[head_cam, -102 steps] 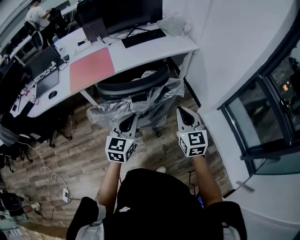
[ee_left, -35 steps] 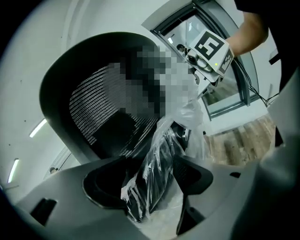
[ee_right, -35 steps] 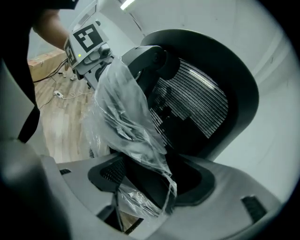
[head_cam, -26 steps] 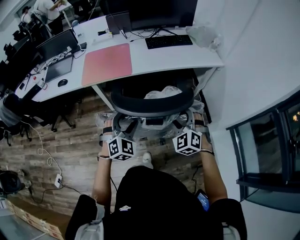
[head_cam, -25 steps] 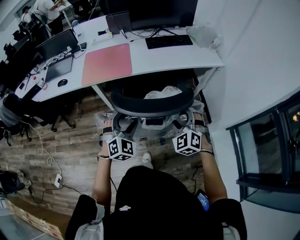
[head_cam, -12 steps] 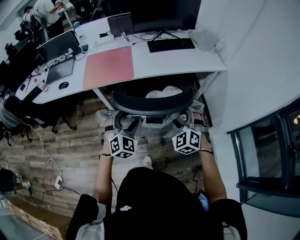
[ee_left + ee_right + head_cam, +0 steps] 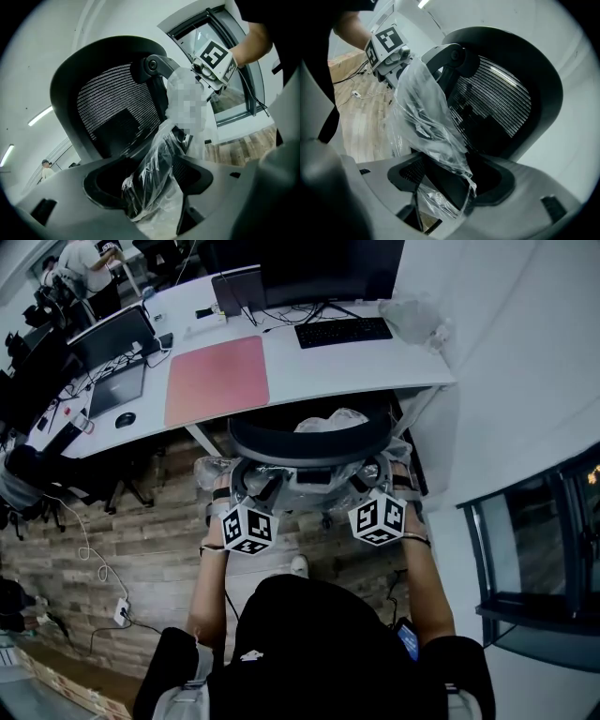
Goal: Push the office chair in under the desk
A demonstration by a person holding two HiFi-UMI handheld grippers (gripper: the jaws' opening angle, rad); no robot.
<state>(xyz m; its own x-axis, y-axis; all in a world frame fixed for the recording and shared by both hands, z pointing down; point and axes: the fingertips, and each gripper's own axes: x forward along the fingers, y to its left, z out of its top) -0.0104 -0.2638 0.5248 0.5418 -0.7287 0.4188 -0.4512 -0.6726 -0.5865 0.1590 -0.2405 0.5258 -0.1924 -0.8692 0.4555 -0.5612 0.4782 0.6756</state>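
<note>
At counter (image 7: 370,360) edge: office chair (image 7: 309,440) backrest near edge, seat partly under. Left tongs (image 7: 247,493) clamped on plastic-wrapped left armrest (image 7: 157,171), right tongs (image 7: 369,482) on right armrest (image 7: 440,161). Two-sided hold likely keeps push straight.

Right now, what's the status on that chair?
Left gripper shut on left armrest, right gripper on right armrest. Chair back at desk edge. Desk leg close on right.

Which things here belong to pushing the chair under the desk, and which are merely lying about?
Belong to the job: office chair, desk, left gripper, right gripper, both gripping the chair.

Just lying about: pink mat, keyboard, monitor, mouse, crumpled plastic bag on the desk.
</note>
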